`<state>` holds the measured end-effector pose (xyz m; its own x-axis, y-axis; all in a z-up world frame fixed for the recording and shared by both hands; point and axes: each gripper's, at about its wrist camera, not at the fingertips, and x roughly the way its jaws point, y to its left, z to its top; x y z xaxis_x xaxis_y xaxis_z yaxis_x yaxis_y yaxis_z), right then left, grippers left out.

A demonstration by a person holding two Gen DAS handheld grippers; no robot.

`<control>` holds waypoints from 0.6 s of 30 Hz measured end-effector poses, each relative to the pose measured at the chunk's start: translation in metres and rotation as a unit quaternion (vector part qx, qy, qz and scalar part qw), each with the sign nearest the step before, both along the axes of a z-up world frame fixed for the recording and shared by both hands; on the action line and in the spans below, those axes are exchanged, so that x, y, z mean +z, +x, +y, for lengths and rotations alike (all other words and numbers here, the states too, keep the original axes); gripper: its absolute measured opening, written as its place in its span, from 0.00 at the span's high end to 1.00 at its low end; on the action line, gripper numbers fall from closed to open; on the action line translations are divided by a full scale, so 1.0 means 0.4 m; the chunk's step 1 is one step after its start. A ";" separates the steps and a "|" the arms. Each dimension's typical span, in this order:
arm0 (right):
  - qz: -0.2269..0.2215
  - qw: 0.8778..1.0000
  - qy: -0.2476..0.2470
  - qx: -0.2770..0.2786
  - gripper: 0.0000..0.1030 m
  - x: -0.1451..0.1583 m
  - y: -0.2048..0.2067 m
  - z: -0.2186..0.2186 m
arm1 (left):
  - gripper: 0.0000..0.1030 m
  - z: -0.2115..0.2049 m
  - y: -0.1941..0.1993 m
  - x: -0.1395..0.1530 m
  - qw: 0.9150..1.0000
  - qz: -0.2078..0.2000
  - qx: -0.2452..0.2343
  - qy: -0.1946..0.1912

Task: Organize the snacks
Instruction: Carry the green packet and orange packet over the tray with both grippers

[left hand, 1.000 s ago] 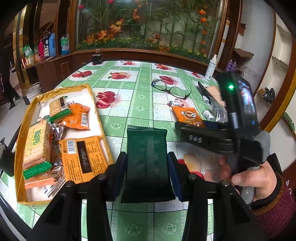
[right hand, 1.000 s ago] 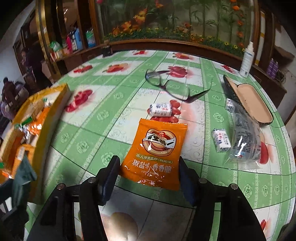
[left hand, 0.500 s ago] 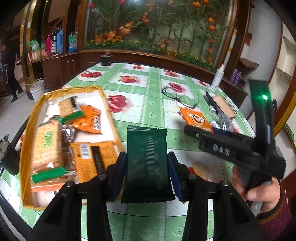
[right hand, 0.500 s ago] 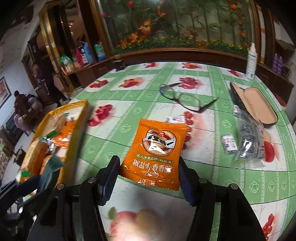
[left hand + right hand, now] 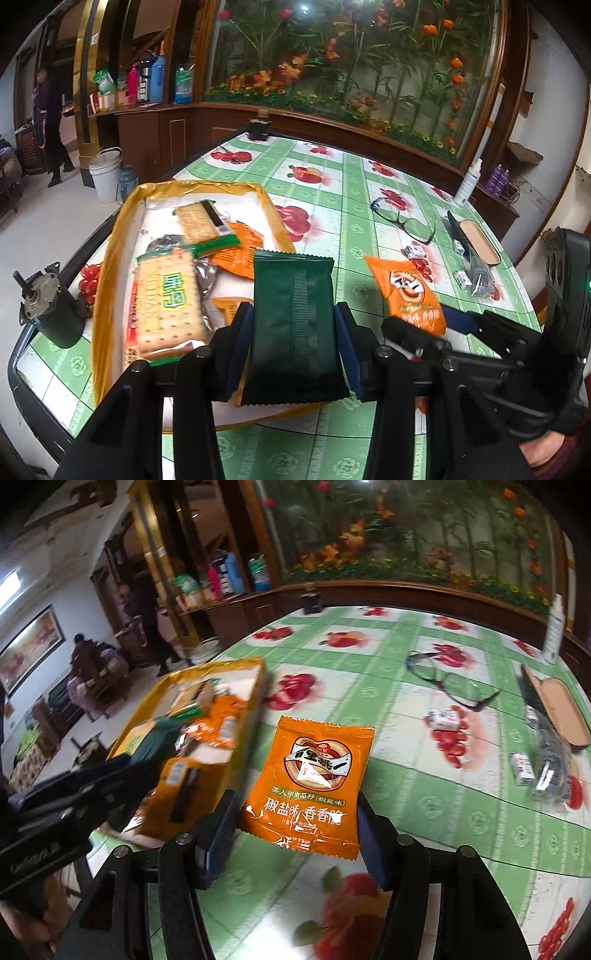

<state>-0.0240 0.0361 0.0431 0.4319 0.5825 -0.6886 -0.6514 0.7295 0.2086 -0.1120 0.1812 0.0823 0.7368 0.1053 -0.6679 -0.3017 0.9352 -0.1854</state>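
A round table [image 5: 343,195] under a green checked cloth printed with red fruit fills the middle of both views, backed by a wood-framed panel of painted flowers across the top of the frame and shelves of bottles at the upper left. In the left wrist view the left gripper [image 5: 294,332] sits at lower centre with its blue pads pressed against both edges of a dark green packet [image 5: 293,321], which hangs over the near right corner of a yellow tray [image 5: 110,266]. The tray lies left of centre and holds a cracker pack [image 5: 168,299] among orange wrappers. At the right of that frame the right gripper [image 5: 439,328] clamps an orange snack packet [image 5: 406,291], held above the cloth. In the right wrist view the same gripper [image 5: 295,830] stands at lower centre, pads squeezing the packet's [image 5: 314,782] lower sides, with the tray [image 5: 247,746] just beside it on the left. A pair of glasses [image 5: 450,686] lies at the upper right, an open glasses case [image 5: 557,709] near the right edge, and two small wrapped sweets [image 5: 443,718] below them. A grey motor [image 5: 48,306] stands at the left edge of the left wrist view.
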 end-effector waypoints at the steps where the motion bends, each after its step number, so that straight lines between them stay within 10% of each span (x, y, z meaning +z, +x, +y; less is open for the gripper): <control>1: 0.000 1.000 -0.002 0.004 0.36 0.000 -0.004 0.006 | 0.58 0.004 -0.001 0.000 1.000 0.000 0.002 0.000; 18: -0.013 0.997 -0.009 0.073 0.36 0.047 -0.083 0.173 | 0.58 0.124 -0.082 0.026 0.998 -0.020 0.055 -0.004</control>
<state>-0.0571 0.1054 0.0619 0.3614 0.6282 -0.6890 -0.7560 0.6299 0.1777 -0.1449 0.2307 0.0928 0.7466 0.1818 -0.6399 -0.3949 0.8952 -0.2065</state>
